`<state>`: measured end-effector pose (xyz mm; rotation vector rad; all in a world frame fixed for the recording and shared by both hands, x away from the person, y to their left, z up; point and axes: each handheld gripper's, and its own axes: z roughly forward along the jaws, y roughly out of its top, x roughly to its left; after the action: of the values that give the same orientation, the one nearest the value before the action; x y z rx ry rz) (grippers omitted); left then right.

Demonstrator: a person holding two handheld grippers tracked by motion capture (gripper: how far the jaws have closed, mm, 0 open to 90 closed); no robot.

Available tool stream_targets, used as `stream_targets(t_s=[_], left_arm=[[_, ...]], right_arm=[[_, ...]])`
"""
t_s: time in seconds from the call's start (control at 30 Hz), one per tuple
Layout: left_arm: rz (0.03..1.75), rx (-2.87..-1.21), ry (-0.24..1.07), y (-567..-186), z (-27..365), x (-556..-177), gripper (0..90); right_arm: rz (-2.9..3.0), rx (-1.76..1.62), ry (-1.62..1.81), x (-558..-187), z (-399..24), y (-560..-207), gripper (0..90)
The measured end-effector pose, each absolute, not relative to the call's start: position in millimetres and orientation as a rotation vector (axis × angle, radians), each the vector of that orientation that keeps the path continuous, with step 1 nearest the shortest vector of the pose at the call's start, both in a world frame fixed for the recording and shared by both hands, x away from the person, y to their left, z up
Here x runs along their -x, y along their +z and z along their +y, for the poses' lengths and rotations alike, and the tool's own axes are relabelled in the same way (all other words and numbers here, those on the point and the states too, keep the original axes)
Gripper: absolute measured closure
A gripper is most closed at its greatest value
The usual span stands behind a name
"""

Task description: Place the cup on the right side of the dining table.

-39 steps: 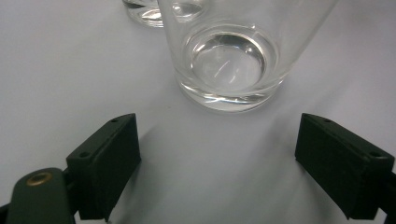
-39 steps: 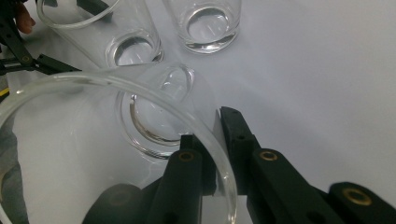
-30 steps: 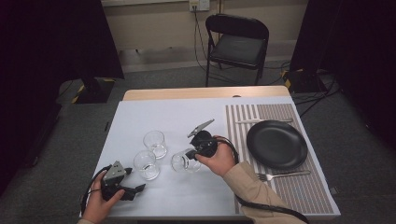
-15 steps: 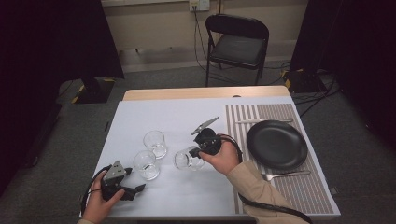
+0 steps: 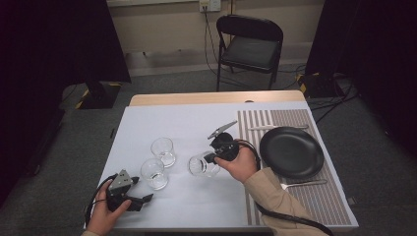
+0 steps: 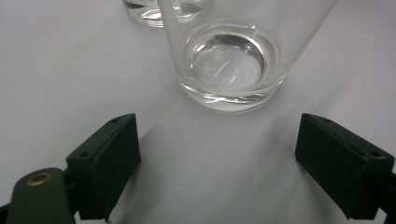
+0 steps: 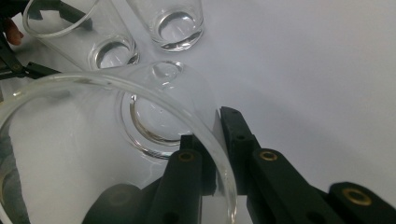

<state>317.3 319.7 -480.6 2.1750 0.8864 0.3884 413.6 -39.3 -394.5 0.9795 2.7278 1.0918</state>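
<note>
Right claw [image 7: 217, 154] pinches an empty glass [image 7: 140, 121] by its rim.

Taking the plate [image 5: 291, 152] as landmark: it lies on the striped mat [image 5: 275, 120] at the table's [image 5: 177, 118] right side. A fork [image 5: 302, 184] lies before it, a knife [image 5: 275, 127] behind it. Three glasses [image 5: 163, 151] stand well left of it, off the mat.

The right gripper [image 5: 212, 158] is pinching its jaws on the glass [image 5: 202, 165] rim; the left gripper [image 5: 142, 199], nearer the person than that glass, is holding its jaws wide apart.
</note>
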Motion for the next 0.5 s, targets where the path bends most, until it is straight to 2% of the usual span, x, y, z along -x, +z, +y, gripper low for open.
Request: stream_targets(t_s=[0.5], left_arm=[[0.886, -2.175, 0.388, -481, 320, -317, 13.1]], right_arm=[[2.707, -1.02, 1.078, -416, -53, -393, 85.3]])
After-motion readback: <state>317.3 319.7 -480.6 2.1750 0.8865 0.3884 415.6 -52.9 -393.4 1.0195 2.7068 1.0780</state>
